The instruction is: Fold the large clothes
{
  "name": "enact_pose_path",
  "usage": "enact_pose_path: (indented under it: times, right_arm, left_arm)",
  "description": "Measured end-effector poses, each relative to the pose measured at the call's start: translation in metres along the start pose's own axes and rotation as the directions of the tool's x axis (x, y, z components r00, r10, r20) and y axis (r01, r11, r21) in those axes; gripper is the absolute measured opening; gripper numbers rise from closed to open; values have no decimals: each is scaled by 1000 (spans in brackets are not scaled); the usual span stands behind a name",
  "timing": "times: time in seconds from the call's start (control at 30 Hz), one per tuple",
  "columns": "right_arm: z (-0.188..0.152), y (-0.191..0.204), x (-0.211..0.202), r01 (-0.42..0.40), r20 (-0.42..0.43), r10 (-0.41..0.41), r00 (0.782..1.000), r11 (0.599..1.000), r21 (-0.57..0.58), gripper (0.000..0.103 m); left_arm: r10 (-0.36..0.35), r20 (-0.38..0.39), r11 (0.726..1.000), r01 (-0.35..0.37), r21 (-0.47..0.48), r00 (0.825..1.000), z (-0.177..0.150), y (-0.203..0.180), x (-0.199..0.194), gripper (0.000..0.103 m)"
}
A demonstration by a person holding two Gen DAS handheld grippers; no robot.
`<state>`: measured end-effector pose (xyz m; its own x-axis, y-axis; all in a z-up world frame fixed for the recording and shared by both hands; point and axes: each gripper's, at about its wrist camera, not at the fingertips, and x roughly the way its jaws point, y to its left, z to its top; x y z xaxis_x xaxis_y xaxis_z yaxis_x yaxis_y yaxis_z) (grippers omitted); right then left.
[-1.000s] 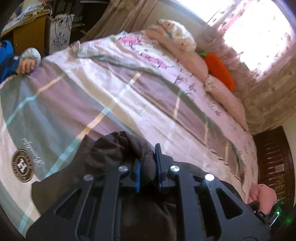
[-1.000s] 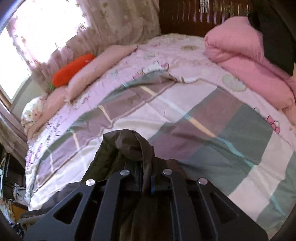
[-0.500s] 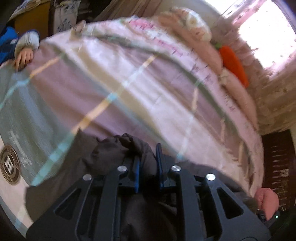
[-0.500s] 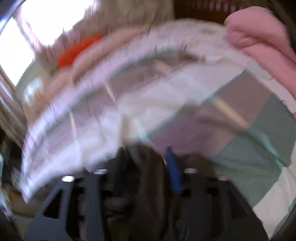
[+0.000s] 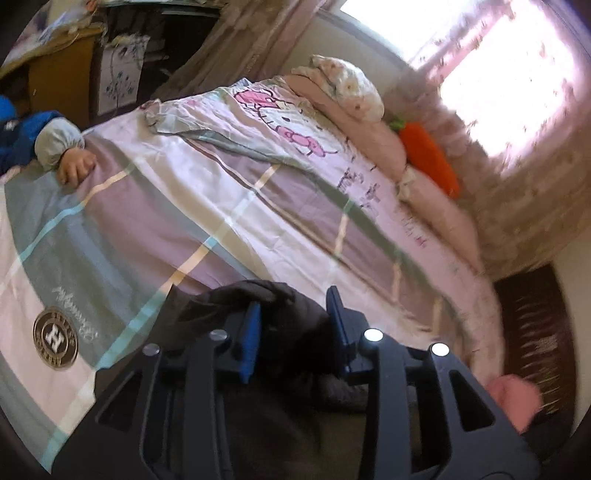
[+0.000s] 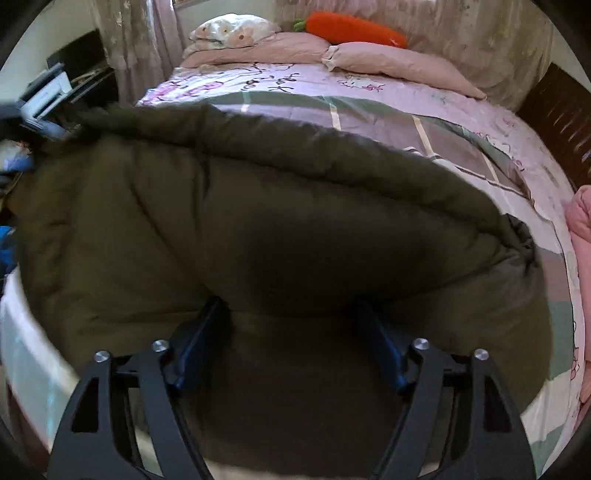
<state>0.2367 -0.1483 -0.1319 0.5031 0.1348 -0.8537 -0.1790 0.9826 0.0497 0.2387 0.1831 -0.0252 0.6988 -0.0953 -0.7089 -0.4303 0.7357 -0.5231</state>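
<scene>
A large dark olive padded coat [image 6: 258,229] lies spread on the bed, filling most of the right wrist view. My right gripper [image 6: 295,332] is open, its blue-padded fingers [image 6: 195,343] wide apart over the coat's near edge. In the left wrist view a bunched dark fold of the coat [image 5: 291,314] sits between the fingers [image 5: 249,332] of my left gripper [image 5: 291,321], which is open with its jaws apart on either side of the fold.
The bed has a plaid quilt [image 5: 184,206] of purple, green and white. Pink pillows [image 6: 399,62] and an orange carrot plush [image 6: 351,29] lie at the head. A child's hand [image 5: 75,166] in a blue sleeve rests on the quilt at left. A pink blanket [image 6: 581,236] is at right.
Both grippers have opened and let go of the coat folds they pinched. The right wrist view now looks over the coat spread flat on the bed.
</scene>
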Motion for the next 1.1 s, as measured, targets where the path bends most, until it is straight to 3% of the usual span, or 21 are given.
enact_pose_path:
  times: [0.03, 0.07, 0.13, 0.2, 0.27, 0.3, 0.37, 0.43, 0.47, 0.53, 0.63, 0.7, 0.73, 0.8, 0.87, 0.93, 0.97, 1.03, 1.1]
  right_arm:
    - [3, -2, 4, -5, 6, 5, 1000, 1000, 14, 82]
    - [7, -6, 10, -10, 14, 10, 1000, 999, 35, 85]
    - [10, -12, 20, -23, 32, 21, 999, 998, 65, 87]
    - [16, -20, 27, -45, 45, 40, 998, 992, 118, 88]
    - [23, -25, 28, -76, 52, 67, 996, 978, 196, 89]
    - [27, -27, 27, -91, 52, 81, 995, 969, 229, 89]
    - [28, -28, 22, -111, 52, 101, 993, 965, 237, 89]
    - [30, -33, 15, -139, 65, 127, 990, 962, 234, 87]
    - [32, -41, 13, -160, 72, 147, 987, 956, 248, 85]
    - [32, -56, 10, -182, 86, 164, 983, 942, 282, 82]
    - [35, -84, 8, -132, 96, 108, 989, 946, 295, 76]
    - [39, -112, 7, -13, 85, -14, 996, 953, 302, 74]
    - [39, -124, 8, 38, 76, -65, 995, 948, 317, 74]
    - [33, -174, 16, 142, 15, -162, 987, 901, 411, 76]
    - [20, -218, 20, 180, -28, -195, 980, 835, 520, 76]
    - [6, -253, 20, 244, -79, -246, 966, 766, 595, 77]
    - [-1, -267, 20, 310, -127, -299, 946, 716, 625, 79]
    - [-14, -284, 14, 256, -98, -267, 959, 664, 703, 81]
    - [-10, -284, 7, 236, -84, -257, 963, 652, 720, 81]
  left_arm:
    - [-10, -3, 1000, 10, -25, 1000, 1, 1, -12, 42]
    - [1, 30, 999, 0, -36, 1000, 2, 1, -31, 55]
    - [83, 120, 997, -82, -9, 989, 0, -6, -60, 76]
    - [167, 198, 984, -175, 20, 966, -8, -19, -83, 78]
    - [123, 157, 986, -138, 88, 980, -18, -37, -80, 77]
    - [72, 74, 984, -83, 155, 995, -28, -54, -65, 76]
    - [48, -55, 961, -31, 275, 997, -52, -81, -36, 58]
    - [78, -169, 909, 0, 416, 983, -91, -110, 7, 41]
    - [86, -196, 898, 9, 439, 977, -100, -113, 19, 33]
    - [150, -260, 872, -4, 490, 954, -124, -116, 61, 31]
    - [239, -237, 841, -78, 536, 942, -134, -105, 101, 31]
    - [254, -225, 847, -104, 522, 941, -126, -97, 113, 29]
    - [261, -217, 855, -121, 504, 941, -120, -93, 118, 21]
    - [296, -183, 859, -177, 481, 937, -111, -85, 127, 11]
    - [335, -160, 860, -232, 455, 928, -98, -69, 138, 5]
    - [407, -111, 849, -330, 412, 907, -85, -43, 147, 5]
    - [433, -100, 845, -364, 392, 896, -80, -29, 151, 5]
    - [414, -134, 865, -344, 365, 900, -75, -16, 154, 5]
    - [438, -105, 860, -383, 337, 893, -66, -13, 147, 5]
